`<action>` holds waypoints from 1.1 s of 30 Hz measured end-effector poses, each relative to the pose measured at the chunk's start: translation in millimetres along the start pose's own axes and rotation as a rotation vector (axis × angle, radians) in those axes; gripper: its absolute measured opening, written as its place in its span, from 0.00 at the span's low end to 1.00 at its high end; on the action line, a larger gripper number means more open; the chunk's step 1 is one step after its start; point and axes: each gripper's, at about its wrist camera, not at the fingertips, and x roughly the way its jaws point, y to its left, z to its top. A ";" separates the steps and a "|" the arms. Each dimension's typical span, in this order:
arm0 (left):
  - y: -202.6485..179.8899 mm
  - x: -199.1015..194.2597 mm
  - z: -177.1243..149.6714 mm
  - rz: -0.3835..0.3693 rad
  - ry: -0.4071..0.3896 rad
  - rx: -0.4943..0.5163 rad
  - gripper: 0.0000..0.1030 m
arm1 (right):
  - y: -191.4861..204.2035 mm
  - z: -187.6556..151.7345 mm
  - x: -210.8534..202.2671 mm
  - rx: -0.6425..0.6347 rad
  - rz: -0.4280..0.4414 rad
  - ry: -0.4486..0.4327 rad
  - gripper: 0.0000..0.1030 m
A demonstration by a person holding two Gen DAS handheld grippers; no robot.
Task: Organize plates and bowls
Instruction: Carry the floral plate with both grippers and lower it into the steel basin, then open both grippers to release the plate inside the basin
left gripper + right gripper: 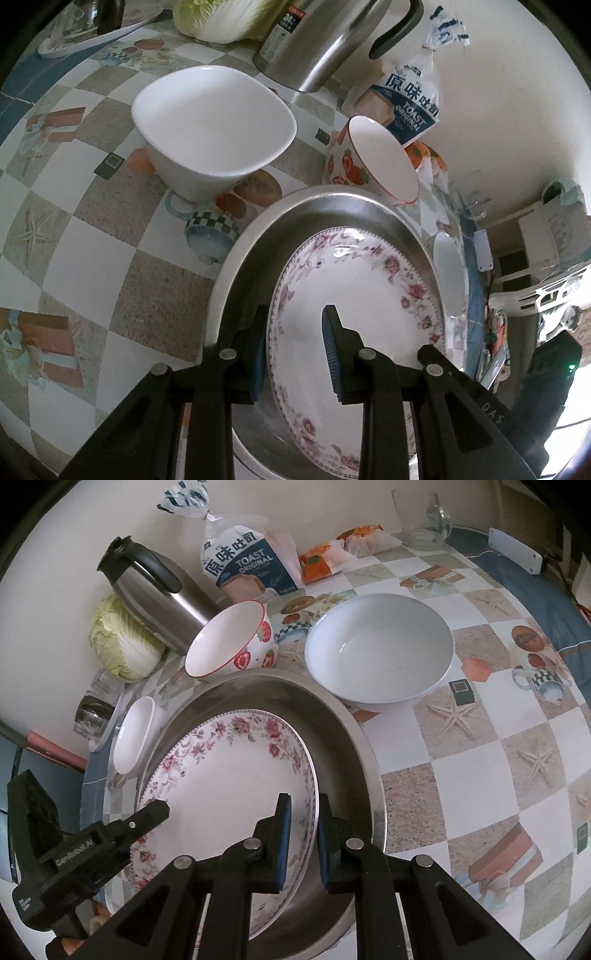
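Observation:
A floral-rimmed plate [354, 295] [229, 775] sits inside a wide steel basin [325, 210] [295, 698]. My left gripper [295, 354] straddles the plate's left rim, jaws apart with a gap to the rim. My right gripper [303, 834] is closed on the plate's right rim. The left gripper also shows in the right wrist view [110, 834]. A large white bowl [210, 125] [380, 646], a strawberry-print bowl [373, 158] [229, 642] and a small white dish [448, 273] [133, 734] stand around the basin.
A steel kettle [317, 40] [159, 590], a cabbage [221, 18] [122, 638], a toast bag [406, 99] [251, 565] and wrapped snacks [340, 550] line the wall. A glass mug [424, 517] stands far right. The table [92, 240] has a checked cloth.

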 end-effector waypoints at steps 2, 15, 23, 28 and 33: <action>-0.1 1.5 -0.7 0.006 0.004 0.005 0.28 | -0.8 -0.4 0.4 0.003 0.000 0.002 0.13; -0.6 2.4 -2.3 0.021 0.011 0.008 0.28 | -2.3 -0.9 8.0 -0.001 -0.023 0.029 0.14; 5.5 0.0 -1.0 0.014 0.018 -0.030 0.28 | 2.5 -2.2 10.7 -0.036 -0.045 0.028 0.14; 9.3 -1.9 -1.0 0.021 0.013 -0.042 0.28 | 7.3 -3.0 13.9 -0.052 -0.047 0.033 0.14; 3.9 -1.1 -2.0 0.061 0.013 -0.001 0.28 | 8.5 -2.6 15.1 -0.066 -0.059 0.033 0.16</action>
